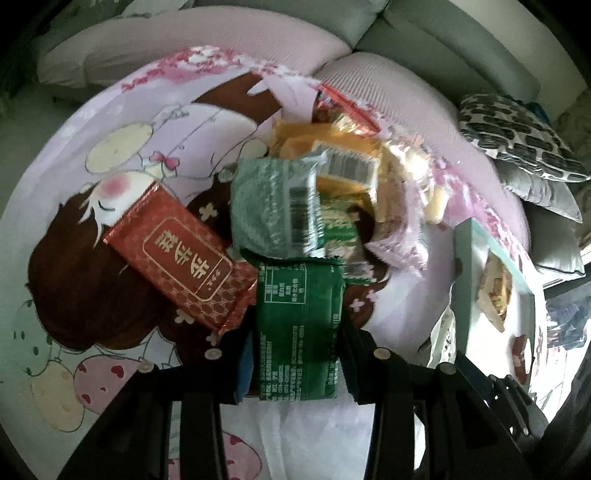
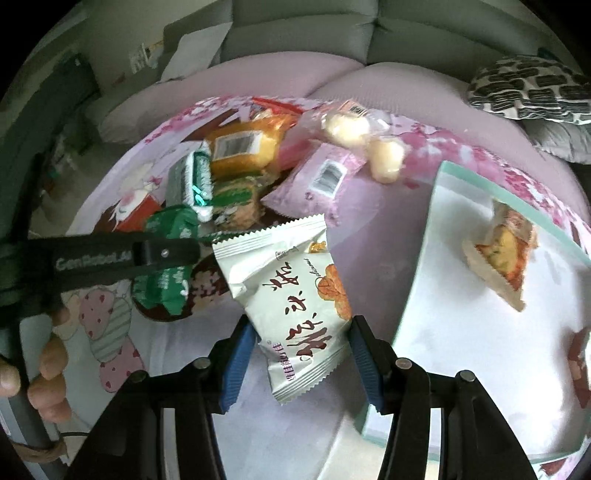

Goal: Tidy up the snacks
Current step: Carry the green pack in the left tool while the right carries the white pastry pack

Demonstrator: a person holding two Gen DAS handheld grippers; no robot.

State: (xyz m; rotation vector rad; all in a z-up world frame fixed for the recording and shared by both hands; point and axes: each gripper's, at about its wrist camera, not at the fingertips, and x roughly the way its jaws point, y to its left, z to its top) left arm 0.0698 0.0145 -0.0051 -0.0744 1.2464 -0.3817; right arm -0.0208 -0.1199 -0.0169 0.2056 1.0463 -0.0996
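The right gripper (image 2: 301, 363) pinches the lower part of a white snack packet (image 2: 291, 295) between its blue pads (image 2: 238, 365), lifted just beside the pale box (image 2: 417, 258), presumably to drop it in with the wrapped snacks already there. The left gripper (image 1: 295, 354) is clamped on a dark green packet (image 1: 299, 325) at the near edge of the snack pile (image 1: 314, 177), which lies heaped on the cartoon-print cloth (image 1: 110, 166), so each hand appears to carry one item clear of the heap for sorting.

A home living room: a grey sofa (image 2: 303, 33) with pink seat cushions (image 2: 406, 85) rises behind a cartoon-print cloth (image 1: 110, 155), a patterned throw pillow (image 2: 532, 88) at its end.
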